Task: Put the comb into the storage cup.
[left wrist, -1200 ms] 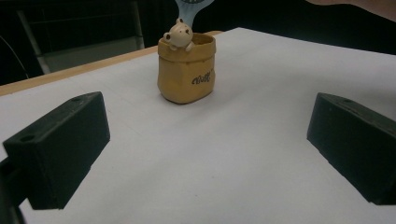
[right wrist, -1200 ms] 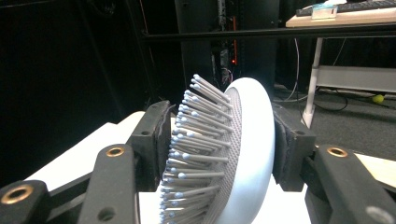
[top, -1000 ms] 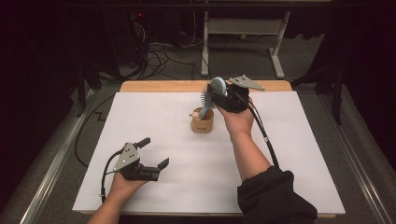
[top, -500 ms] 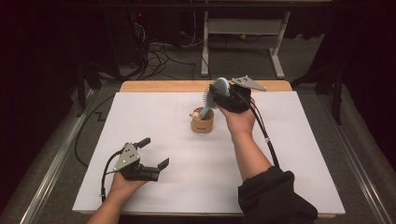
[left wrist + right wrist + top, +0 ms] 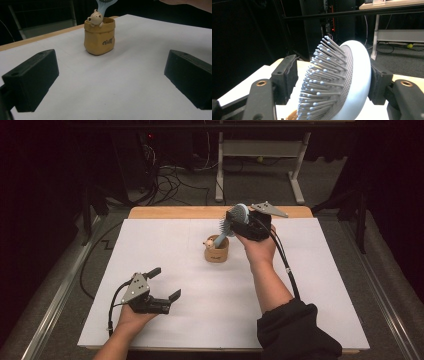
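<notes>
My right tool [image 5: 239,221] around the pale blue hairbrush [image 5: 342,82], jaws just easing apart, bristles barely off one pad, handle standing in the tan pot [image 5: 216,251] mid-worktop [image 5: 320,270], my left tool [image 5: 165,284] wide open, empty, resting near the front edge.

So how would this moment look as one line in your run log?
right gripper: jaws just opening around hairbrush | brush handle in bear cup | left gripper: open, idle on table
</notes>
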Motion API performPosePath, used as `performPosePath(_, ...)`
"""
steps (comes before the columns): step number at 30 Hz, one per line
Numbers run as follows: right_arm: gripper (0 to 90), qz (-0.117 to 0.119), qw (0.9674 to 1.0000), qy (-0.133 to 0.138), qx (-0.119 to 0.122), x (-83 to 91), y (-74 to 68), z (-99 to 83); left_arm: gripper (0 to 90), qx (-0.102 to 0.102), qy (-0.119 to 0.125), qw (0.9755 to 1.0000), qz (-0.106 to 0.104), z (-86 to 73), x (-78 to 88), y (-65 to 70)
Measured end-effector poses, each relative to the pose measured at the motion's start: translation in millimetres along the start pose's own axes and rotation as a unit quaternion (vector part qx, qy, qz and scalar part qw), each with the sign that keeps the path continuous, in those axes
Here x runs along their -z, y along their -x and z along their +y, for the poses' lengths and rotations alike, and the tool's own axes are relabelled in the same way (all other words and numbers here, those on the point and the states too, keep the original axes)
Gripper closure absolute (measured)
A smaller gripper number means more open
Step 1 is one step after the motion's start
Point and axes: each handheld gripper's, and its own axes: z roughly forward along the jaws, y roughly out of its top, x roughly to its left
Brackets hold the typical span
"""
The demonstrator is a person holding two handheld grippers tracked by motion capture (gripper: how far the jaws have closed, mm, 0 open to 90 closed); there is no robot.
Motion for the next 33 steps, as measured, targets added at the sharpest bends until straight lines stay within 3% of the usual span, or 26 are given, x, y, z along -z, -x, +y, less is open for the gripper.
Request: performPosePath(33,22.6,0.010,0.9996,-0.009,-0.023,-0.2,25.6,-14.0,0.2,-0.001,-0.004,1.0000,-0.001,-0.3,0.2,-0.7)
